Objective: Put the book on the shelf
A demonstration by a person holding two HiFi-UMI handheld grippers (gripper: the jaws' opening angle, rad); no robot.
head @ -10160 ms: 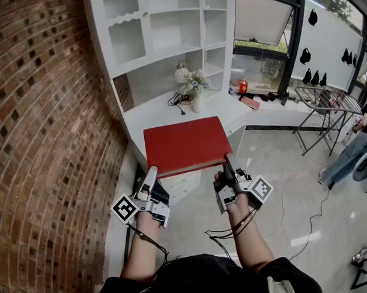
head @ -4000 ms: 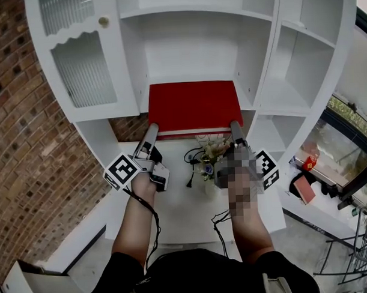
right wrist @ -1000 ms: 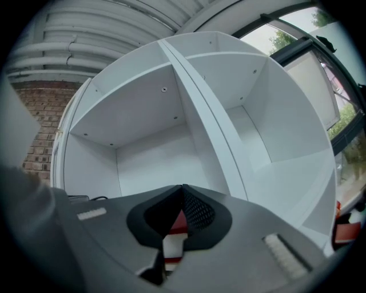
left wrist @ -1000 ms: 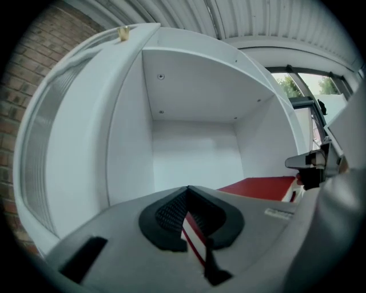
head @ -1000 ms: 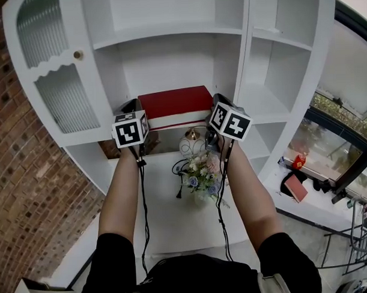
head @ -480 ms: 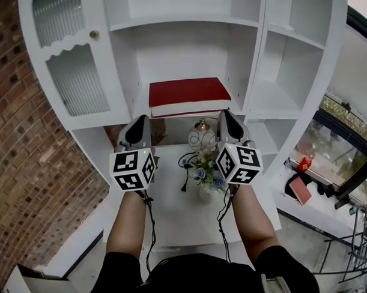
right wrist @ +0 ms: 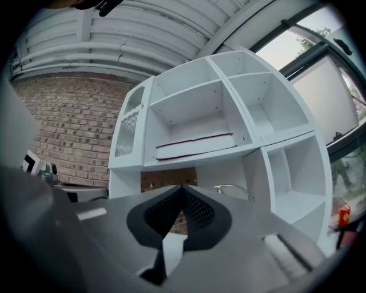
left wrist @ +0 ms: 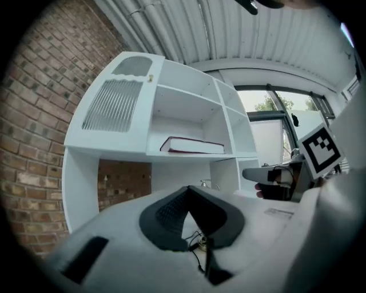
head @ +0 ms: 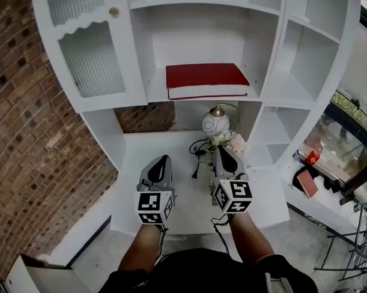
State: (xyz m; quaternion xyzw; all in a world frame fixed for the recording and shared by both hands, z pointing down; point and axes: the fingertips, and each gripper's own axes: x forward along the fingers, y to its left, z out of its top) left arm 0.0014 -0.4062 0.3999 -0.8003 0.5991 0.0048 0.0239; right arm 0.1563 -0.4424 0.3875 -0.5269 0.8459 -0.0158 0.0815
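The red book (head: 206,77) lies flat on the middle shelf (head: 157,96) of the white cabinet, its page edge facing me. It also shows in the left gripper view as a flat book (left wrist: 191,146) and in the right gripper view as a thin red-edged book (right wrist: 194,146). Both grippers hang low over the white desk, well below and apart from the book. My left gripper (head: 162,164) is shut with nothing in it. My right gripper (head: 224,156) is shut and empty too, beside the flowers.
A round white lamp (head: 212,120) and a flower bunch (head: 229,141) with a black cable stand on the desk (head: 142,174) under the shelf. A glass-fronted cabinet door (head: 91,56) is at left, brick wall (head: 26,130) beyond. Open side shelves (head: 289,85) are at right.
Both grippers have dropped away from the shelf, down and back toward me over the desk. The book stays lying on the shelf.
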